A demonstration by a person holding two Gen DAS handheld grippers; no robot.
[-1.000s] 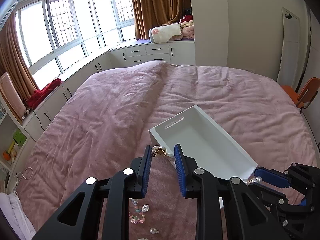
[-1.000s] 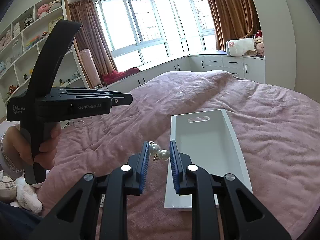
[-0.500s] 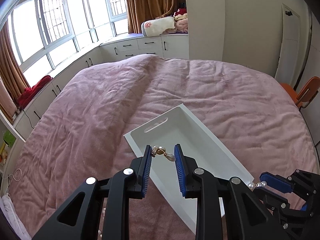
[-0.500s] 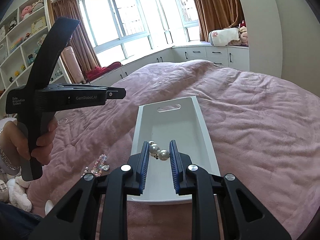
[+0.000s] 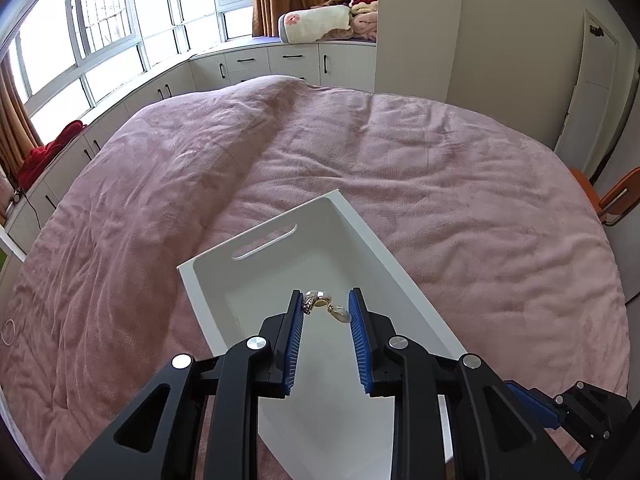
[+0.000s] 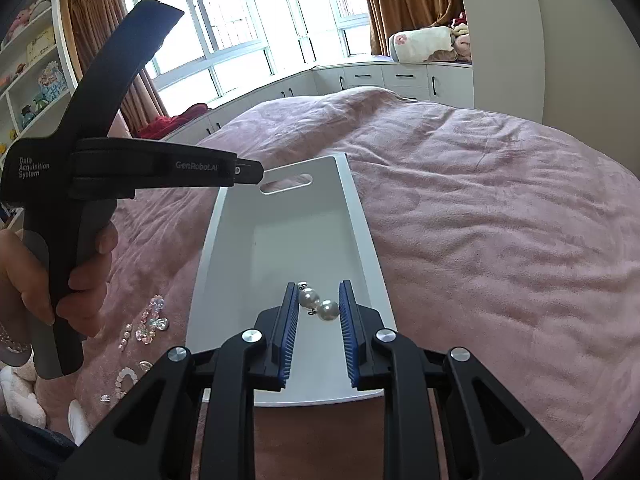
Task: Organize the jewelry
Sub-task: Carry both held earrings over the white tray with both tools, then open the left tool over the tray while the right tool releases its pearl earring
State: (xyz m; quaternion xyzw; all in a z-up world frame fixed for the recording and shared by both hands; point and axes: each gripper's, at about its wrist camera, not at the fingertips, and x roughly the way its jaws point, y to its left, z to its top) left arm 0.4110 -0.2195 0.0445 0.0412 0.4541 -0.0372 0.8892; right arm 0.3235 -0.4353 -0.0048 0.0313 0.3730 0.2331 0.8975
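Looking out over a wide bed under a rumpled pink blanket [image 5: 460, 200], we see a curved bay of windows [image 5: 132, 32] with brown curtains [image 6: 404, 4], a run of white cabinets [image 5: 296, 62] beneath them, and rolled bedding [image 5: 316, 24] piled on the sill. From the right wrist view, open shelves [image 6: 28, 64] with toys stand at the far left. A long white tray [image 5: 404, 276] with a slot handle at its far end lies on the blanket; its floor is bare.

In our left gripper [image 5: 325, 310] sits a gold earring [image 5: 320, 302] with a small stone-set piece against the left pad and a pale drop against the right; the blue ribbed pads are clamped on it from both sides, and it hangs over the tray's interior near the middle. In our right gripper [image 6: 319, 306] is a pearl earring [image 6: 318, 306], two round white pearls side by side with a small dark hook below them, pinched between the pads and held over the near half of the tray.

From the right wrist view, the left hand [image 6: 80, 276] grips the black handle of its tool to the left of the tray. On the blanket beside it lie loose pieces of jewelry [image 6: 148, 322], clear and pale pink beads and stones, well apart from both grippers and outside the tray.
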